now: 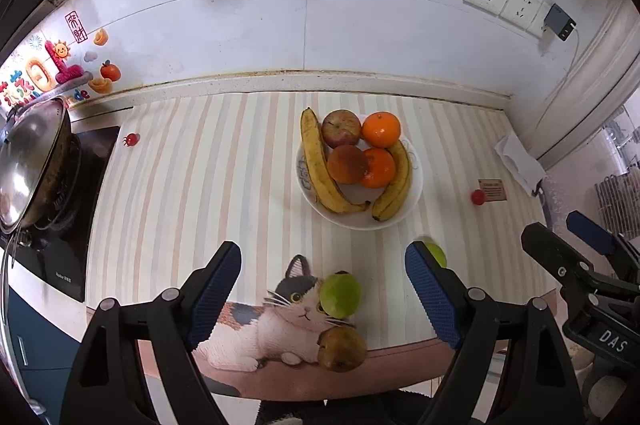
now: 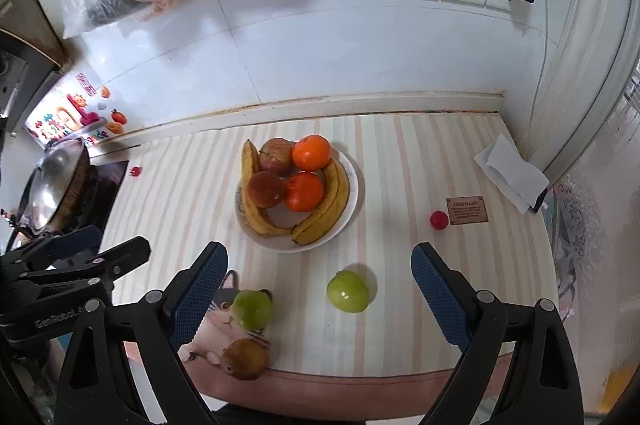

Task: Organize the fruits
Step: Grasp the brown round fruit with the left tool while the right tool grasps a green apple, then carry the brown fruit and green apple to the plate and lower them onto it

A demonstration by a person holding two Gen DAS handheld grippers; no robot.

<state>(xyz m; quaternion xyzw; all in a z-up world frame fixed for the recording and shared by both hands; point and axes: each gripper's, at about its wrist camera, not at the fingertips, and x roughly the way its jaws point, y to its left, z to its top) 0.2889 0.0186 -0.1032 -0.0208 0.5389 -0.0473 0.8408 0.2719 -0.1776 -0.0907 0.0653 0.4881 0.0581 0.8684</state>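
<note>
The second green apple point(image 1: 437, 252) was mostly hidden behind a gripper finger in the left view. The label's point(image 2: 467, 210) small print was unreadable. The pot point(image 1: 30, 165) was cut off at the edge.

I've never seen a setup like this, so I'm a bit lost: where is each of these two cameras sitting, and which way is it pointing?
Left wrist view: sits on the left gripper, looking forward and down over the counter at the bowl; its own open fingers show, and the right gripper at the right edge.
Right wrist view: sits on the right gripper, facing the same way; its open fingers show, and the left gripper at the left edge.
Shared: the bowl, two green apples, a pear.
</note>
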